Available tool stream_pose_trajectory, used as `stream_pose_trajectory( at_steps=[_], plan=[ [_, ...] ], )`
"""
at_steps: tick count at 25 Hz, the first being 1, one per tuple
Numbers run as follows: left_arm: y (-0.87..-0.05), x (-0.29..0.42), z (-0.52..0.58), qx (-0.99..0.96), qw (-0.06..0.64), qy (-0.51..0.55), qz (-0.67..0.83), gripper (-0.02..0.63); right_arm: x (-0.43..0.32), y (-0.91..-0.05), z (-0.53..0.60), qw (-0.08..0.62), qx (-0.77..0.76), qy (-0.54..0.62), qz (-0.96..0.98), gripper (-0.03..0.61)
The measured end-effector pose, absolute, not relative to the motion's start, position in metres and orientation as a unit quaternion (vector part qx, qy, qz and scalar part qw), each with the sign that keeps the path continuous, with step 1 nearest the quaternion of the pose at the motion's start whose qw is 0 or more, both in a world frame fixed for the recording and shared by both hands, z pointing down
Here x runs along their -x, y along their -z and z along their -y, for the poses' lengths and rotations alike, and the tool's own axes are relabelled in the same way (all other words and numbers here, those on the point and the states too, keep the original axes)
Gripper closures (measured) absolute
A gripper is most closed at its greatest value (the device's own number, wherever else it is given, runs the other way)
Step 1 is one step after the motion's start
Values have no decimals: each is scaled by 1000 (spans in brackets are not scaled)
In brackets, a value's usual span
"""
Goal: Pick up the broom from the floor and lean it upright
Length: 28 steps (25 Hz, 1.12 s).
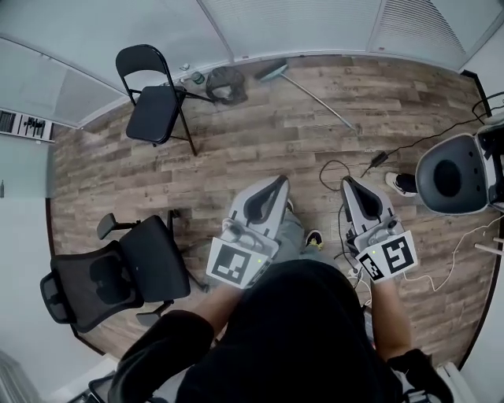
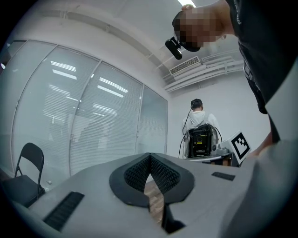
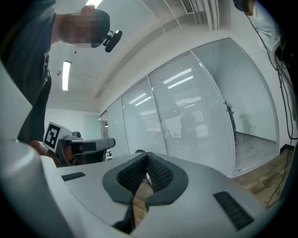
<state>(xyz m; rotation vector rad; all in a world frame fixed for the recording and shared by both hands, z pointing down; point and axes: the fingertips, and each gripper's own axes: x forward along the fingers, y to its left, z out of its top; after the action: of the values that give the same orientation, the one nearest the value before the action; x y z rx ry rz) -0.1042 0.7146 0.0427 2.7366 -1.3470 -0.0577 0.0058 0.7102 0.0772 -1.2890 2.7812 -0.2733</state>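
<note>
The room has a brown wood-plank floor [image 1: 260, 142] that ends at a far wall of glass panels with white blinds [image 1: 299, 24]. The broom [image 1: 313, 98], with a thin grey handle and a greenish head, lies flat on the floor at the far side. Its head is just beside the glass wall and its handle slants toward the near right. It is well apart from both grippers.

To the left of the broom head a dark bag [image 1: 227, 84] sits on the floor, and further left stands a black metal folding chair [image 1: 153, 98]. A black mesh-backed office chair [image 1: 118, 275] stands at the near left. At the right edge there is a grey round shell seat [image 1: 453, 177], with a black cable [image 1: 417, 143] and a white cable [image 1: 457, 252] trailing over the planks near it.

The left gripper [image 1: 279, 183] and the right gripper [image 1: 348, 183] are held side by side over the floor, both pointing toward the far wall. Each one's own view shows the same thing: the ribbed black pads are pressed together at the tips with nothing between them, and only a sliver of floor shows through the gap lower down. The left gripper view also shows a person in a white top [image 2: 201, 122] standing across the room, wearing a dark pack.
</note>
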Motion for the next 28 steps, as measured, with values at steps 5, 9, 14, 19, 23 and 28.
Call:
stream_pose_trajectory(
  at_steps=[5, 9, 14, 19, 23, 28],
  plan=[
    [-49, 139, -667, -897, 48, 20, 438, 598, 25, -70, -661, 23, 425, 79, -901, 561],
    [-48, 165, -632, -896, 59, 34, 439, 598, 45, -65, -625, 14, 431, 78, -899, 561],
    [-60, 192, -604, -895, 61, 30, 441, 598, 66, -67, -602, 4, 436, 75, -897, 561],
    [-61, 199, -583, -896, 61, 30, 440, 598, 73, -69, -585, 1, 442, 80, -893, 561],
    [-62, 200, -572, -893, 62, 31, 444, 598, 74, -74, -573, -5, 440, 83, -894, 561],
    [-63, 198, -545, -889, 59, 26, 453, 598, 70, -75, -544, -6, 436, 79, -896, 561]
  ],
)
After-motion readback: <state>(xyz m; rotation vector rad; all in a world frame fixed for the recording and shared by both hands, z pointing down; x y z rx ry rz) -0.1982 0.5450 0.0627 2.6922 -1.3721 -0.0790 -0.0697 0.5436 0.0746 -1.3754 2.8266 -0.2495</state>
